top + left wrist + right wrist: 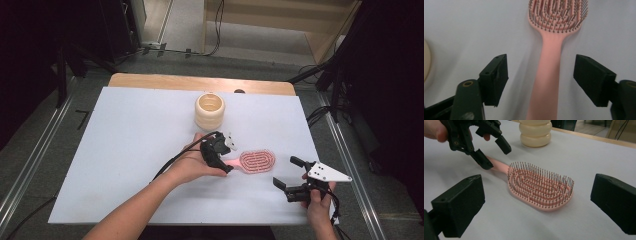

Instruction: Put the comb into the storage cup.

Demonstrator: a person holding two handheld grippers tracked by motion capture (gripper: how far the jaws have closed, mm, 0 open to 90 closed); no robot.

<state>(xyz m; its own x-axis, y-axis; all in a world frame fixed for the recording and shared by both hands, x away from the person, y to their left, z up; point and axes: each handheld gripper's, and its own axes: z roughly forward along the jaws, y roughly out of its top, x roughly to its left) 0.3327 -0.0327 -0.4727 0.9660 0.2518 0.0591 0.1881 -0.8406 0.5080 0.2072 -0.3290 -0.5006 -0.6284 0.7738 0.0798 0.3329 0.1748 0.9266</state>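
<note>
The pink hairbrush (256, 161) lies flat on the white table sheet (125, 150), bristles up, right of centre and nearer the person than the cream ribbed container (210, 111), well apart from it. In the high view its long axis runs roughly left to right: handle toward the left hand, oval head toward the right.

The left gripper (222, 161) straddles the handle (547, 75). In the left gripper view both pads stand clear of it with a gap on each side, so nothing is gripped yet. The right gripper (285, 174) hangs near the brush head, jaws spread wide and empty.

Risks, as judged:
- The handle sits off-centre between the jaws (closer to the left pad in that view). One pad would likely touch first and swing the brush on the sheet.
- The handle is smooth and rounded, so a shallow pinch could let it slip or roll.
- Gripped at the handle end, the head could droop on lifting.
</note>
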